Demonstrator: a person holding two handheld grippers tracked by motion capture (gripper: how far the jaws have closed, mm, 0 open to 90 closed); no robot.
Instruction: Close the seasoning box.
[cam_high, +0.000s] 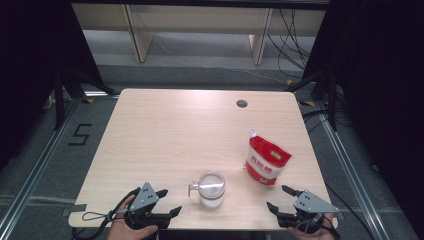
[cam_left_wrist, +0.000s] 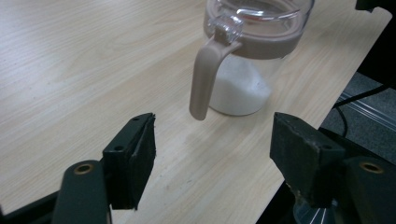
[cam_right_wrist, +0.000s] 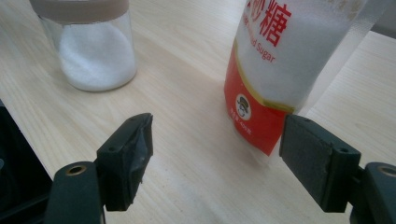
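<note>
A clear jar (cam_high: 211, 189) with a taupe lid and handle holds white sugar near the table's front edge. To its left, my left gripper (cam_high: 169, 201) stands open and empty. In the left gripper view the jar (cam_left_wrist: 243, 84) is just ahead of the open left gripper (cam_left_wrist: 215, 135), its handle (cam_left_wrist: 205, 79) turned toward the jaws and apart from them. A red and white sugar bag (cam_high: 266, 162) stands upright to the right of the jar. My right gripper (cam_high: 277, 197) is open in front of it. In the right gripper view the bag (cam_right_wrist: 280, 60) rises close ahead of the empty right gripper (cam_right_wrist: 217, 135).
The light wooden table (cam_high: 175, 130) has a round cable hole (cam_high: 242, 103) near its far edge. Both grippers hover over the front edge. Dark stands flank the table, and wooden furniture legs (cam_high: 137, 35) stand on the grey floor behind it.
</note>
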